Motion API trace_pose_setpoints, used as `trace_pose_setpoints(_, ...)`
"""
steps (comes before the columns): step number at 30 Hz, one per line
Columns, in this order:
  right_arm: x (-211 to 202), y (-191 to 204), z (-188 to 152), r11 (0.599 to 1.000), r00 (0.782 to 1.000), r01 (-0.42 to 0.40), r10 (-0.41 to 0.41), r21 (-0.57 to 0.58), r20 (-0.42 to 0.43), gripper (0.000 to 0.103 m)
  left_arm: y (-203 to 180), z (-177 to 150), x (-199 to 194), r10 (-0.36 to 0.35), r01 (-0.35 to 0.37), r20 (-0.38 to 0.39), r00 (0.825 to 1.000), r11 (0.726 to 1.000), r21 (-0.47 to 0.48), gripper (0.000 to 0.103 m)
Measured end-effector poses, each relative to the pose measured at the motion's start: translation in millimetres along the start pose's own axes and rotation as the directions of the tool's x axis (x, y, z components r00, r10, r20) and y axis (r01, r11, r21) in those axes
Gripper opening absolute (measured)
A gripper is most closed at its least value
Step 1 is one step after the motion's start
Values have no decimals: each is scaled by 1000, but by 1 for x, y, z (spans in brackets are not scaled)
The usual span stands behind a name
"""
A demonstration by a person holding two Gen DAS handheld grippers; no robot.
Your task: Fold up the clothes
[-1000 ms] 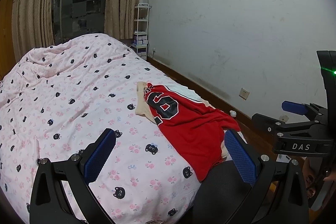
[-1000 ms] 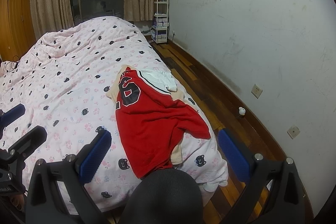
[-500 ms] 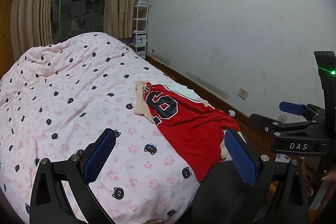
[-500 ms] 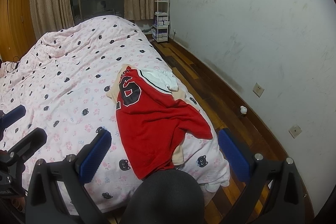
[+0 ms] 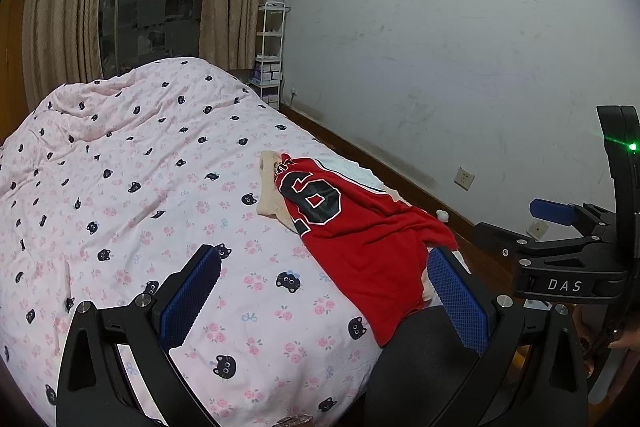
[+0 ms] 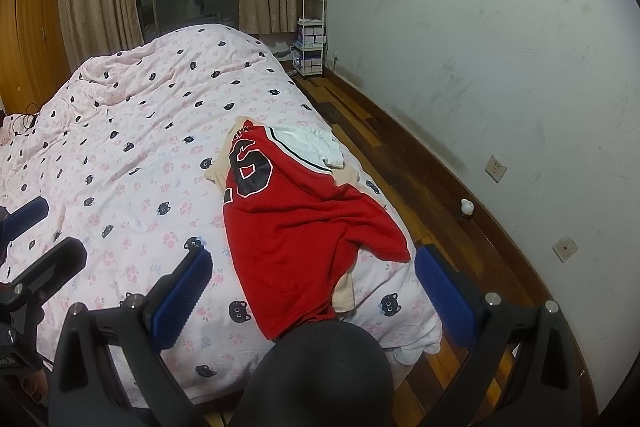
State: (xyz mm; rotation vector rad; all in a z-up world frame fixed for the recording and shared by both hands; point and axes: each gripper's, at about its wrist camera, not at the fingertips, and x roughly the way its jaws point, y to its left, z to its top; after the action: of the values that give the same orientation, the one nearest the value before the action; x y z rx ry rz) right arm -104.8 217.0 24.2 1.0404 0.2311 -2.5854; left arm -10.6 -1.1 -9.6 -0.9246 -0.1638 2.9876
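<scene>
A red jersey (image 5: 360, 243) (image 6: 296, 235) with a black number lies crumpled along the right edge of the bed (image 5: 132, 179) (image 6: 132, 147), on top of a beige garment (image 5: 269, 195) (image 6: 218, 167) and a white one (image 5: 352, 171) (image 6: 316, 145). My left gripper (image 5: 324, 291) hovers open above the bed's near end, the jersey's hem between and beyond its blue pads. My right gripper (image 6: 312, 291) is open too, held over the jersey's lower end. Neither touches cloth. The right gripper (image 5: 560, 239) shows at the left wrist view's right edge.
A black rounded chair back (image 6: 316, 375) (image 5: 424, 367) stands at the foot of the bed. Wooden floor (image 6: 400, 163) runs between bed and white wall. A white shelf rack (image 6: 312, 19) stands by the curtains, and a wooden wardrobe (image 6: 28, 35) at far left.
Both grippers have drifted slightly; the views shift a little toward the bed. The clothes have not moved and both grippers stay open.
</scene>
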Motion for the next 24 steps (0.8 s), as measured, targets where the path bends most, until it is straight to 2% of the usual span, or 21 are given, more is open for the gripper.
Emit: trace_pose_setpoints(24, 6, 0, -3, 1000, 1000, -10, 10, 7, -16, 103, 3, 0, 1, 2, -2, -5, 1000, 1000, -7, 103)
